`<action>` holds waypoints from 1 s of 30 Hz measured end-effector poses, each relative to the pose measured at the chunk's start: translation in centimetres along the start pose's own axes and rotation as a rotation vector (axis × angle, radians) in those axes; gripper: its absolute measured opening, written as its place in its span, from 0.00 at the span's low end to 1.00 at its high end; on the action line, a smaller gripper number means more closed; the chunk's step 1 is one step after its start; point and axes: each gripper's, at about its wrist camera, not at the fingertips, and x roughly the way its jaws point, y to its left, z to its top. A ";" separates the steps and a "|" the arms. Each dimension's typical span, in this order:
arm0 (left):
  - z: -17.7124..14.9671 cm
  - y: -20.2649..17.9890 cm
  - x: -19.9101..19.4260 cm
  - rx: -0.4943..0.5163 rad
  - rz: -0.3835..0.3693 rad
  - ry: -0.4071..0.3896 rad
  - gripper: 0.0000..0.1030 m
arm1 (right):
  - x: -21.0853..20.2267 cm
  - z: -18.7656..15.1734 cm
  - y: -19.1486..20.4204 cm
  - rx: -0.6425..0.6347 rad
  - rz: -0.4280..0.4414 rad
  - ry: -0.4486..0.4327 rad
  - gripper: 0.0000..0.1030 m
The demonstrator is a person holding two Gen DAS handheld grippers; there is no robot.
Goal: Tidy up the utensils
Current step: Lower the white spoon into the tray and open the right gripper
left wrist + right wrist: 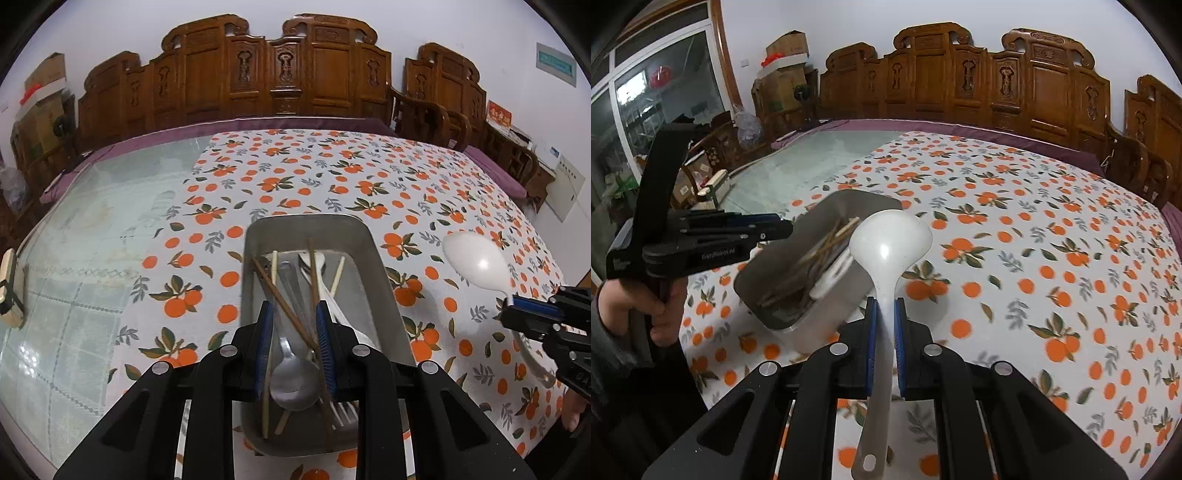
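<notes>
Right wrist view: right gripper (885, 325) is clamping the white ladle (886, 251) by its handle, frame centre, w/ metal tray (783, 258) of utensils just left. Left gripper (295, 350) is hanging w/ jaws apart over tray's steel spoon (293, 380), gripping nothing. Best approach, imo: swinging ladle left, bowl first, lowering flat alongside chopsticks (827, 240) before letting go.

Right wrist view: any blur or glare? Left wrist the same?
Right wrist view: tray and its utensils smeared by motion blur, glare spot on the ladle bowl, strong fisheye bend. Left wrist view: sharper, glare on the steel spoon and ladle.
</notes>
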 end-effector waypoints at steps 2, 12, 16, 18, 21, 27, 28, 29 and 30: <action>-0.1 0.6 -0.2 -0.013 0.002 -0.002 0.22 | 0.5 0.7 0.6 -0.004 0.012 0.000 0.10; -0.3 3.3 -1.0 -0.042 0.027 -0.015 0.29 | 4.2 4.4 3.2 0.036 0.075 0.003 0.10; -0.3 4.3 -1.5 -0.058 0.027 -0.024 0.31 | 5.8 5.3 4.0 0.054 0.076 0.011 0.10; -0.4 4.6 -1.6 -0.063 0.031 -0.026 0.31 | 6.5 5.7 4.3 0.058 0.074 0.017 0.10; -0.4 5.0 -1.7 -0.073 0.033 -0.029 0.32 | 7.4 6.1 4.8 0.060 0.071 0.024 0.10; -0.4 5.5 -1.5 -0.078 0.045 -0.024 0.38 | 9.5 6.7 4.8 0.098 0.085 0.043 0.10; -0.4 5.6 -1.6 -0.081 0.047 -0.027 0.41 | 9.9 6.7 4.8 0.104 0.087 0.048 0.10; -0.4 5.7 -1.6 -0.083 0.052 -0.030 0.43 | 10.3 6.7 4.8 0.109 0.092 0.054 0.10; -0.4 5.8 -1.6 -0.086 0.057 -0.032 0.43 | 10.7 6.6 4.9 0.114 0.096 0.063 0.10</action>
